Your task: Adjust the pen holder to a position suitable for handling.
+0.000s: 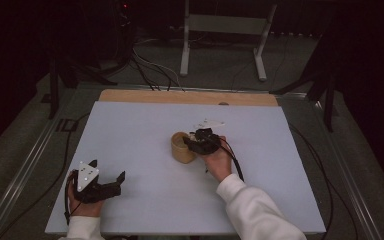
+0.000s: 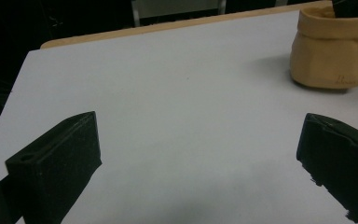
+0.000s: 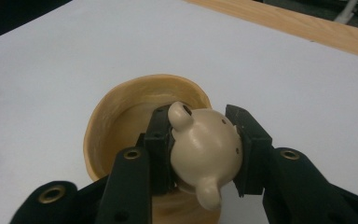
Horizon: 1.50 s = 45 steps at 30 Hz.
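A tan, soft-walled cup [image 1: 181,148] stands upright near the middle of the white mat [image 1: 145,120]. My right gripper [image 1: 196,142] hovers at its right rim, shut on a small cream teapot-shaped piece [image 3: 206,150] with a short spout and a knob. In the right gripper view the black pads [image 3: 160,140] press on both sides of that piece, just over the cup's rim [image 3: 121,98]. My left gripper [image 1: 108,169] rests on the mat at the front left, jaws wide apart with only bare mat between them [image 2: 198,144]. The cup [image 2: 331,51] appears far right in the left gripper view.
The mat lies on a wooden tabletop whose far edge [image 1: 190,96] shows as a light strip. Beyond it stand a metal frame's legs [image 1: 220,25] and cables on the floor [image 1: 150,70]. A cable [image 1: 232,160] trails from the right gripper.
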Available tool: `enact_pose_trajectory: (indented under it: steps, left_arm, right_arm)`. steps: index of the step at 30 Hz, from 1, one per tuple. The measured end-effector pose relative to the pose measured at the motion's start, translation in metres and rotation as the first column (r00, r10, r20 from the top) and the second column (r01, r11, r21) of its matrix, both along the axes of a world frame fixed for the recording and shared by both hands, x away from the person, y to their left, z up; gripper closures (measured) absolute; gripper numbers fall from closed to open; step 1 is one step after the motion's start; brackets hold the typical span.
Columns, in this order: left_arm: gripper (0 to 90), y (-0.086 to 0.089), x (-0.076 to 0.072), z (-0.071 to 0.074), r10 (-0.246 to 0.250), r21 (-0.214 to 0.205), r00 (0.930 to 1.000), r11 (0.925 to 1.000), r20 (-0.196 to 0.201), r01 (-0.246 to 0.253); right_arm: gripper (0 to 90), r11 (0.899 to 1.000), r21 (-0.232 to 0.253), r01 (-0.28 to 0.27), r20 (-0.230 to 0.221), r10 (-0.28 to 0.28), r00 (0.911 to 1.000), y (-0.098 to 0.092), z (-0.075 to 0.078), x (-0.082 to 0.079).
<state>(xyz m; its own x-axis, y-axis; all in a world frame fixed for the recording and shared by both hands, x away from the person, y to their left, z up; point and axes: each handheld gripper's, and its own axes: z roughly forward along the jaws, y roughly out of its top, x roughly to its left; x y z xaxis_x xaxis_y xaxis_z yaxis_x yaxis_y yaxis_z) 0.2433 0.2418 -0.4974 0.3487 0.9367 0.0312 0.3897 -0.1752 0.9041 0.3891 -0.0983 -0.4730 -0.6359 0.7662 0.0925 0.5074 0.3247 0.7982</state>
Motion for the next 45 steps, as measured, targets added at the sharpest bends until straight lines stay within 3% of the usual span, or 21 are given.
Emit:
enact_pose_trajectory:
  steps: [5, 13, 16, 19, 20, 25, 29, 39, 45]
  left_arm:
    - [0.2, 0.000, 0.000, 0.000, 0.000, -0.002, 1.0000, 1.0000, -0.002, 0.000]
    - [0.2, -0.002, 0.001, -0.001, -0.007, 0.005, 1.0000, 1.0000, -0.005, 0.007]
    - [0.2, -0.001, 0.000, -0.001, -0.003, 0.003, 1.0000, 1.0000, -0.005, 0.003]
    - [0.2, -0.001, 0.001, -0.001, -0.004, 0.002, 1.0000, 1.0000, -0.006, 0.004]
    - [0.2, -0.001, 0.001, -0.001, -0.004, 0.002, 1.0000, 1.0000, -0.006, 0.004]
    - [0.2, -0.002, 0.001, -0.002, -0.006, 0.004, 0.9999, 1.0000, -0.008, 0.006]
    - [0.2, -0.002, 0.001, -0.002, -0.007, 0.005, 0.9999, 1.0000, -0.010, 0.007]
    - [0.2, -0.002, 0.001, -0.002, -0.007, 0.006, 0.9999, 1.0000, -0.010, 0.007]
    - [0.2, -0.002, 0.001, -0.002, -0.006, 0.007, 0.9999, 1.0000, -0.010, 0.006]
  right_arm:
    - [64.5, 1.000, -0.008, -0.005, 0.015, 0.005, 0.9999, 0.001, -0.004, -0.004]
    - [61.4, 1.000, -0.008, -0.026, 0.000, 0.026, 0.9997, -0.005, -0.007, -0.008]
    - [36.5, 0.999, 0.026, -0.035, -0.057, 0.037, 0.9977, -0.008, -0.006, -0.002]
    - [20.4, 1.000, 0.011, -0.015, -0.032, 0.016, 0.9994, -0.009, -0.005, -0.002]
    - [20.4, 1.000, 0.011, -0.015, -0.032, 0.016, 0.9994, -0.009, -0.005, -0.002]
    - [3.9, 1.000, 0.000, -0.010, -0.015, 0.010, 0.9998, -0.010, -0.002, -0.004]
    - [1.7, 1.000, -0.007, -0.009, -0.007, 0.009, 0.9999, -0.012, 0.002, -0.006]
    - [0.0, 0.998, -0.010, -0.065, -0.001, 0.065, 0.9979, -0.022, 0.012, -0.008]
    - [0.1, 0.996, -0.030, -0.087, 0.028, 0.088, 0.9957, -0.032, 0.022, -0.012]
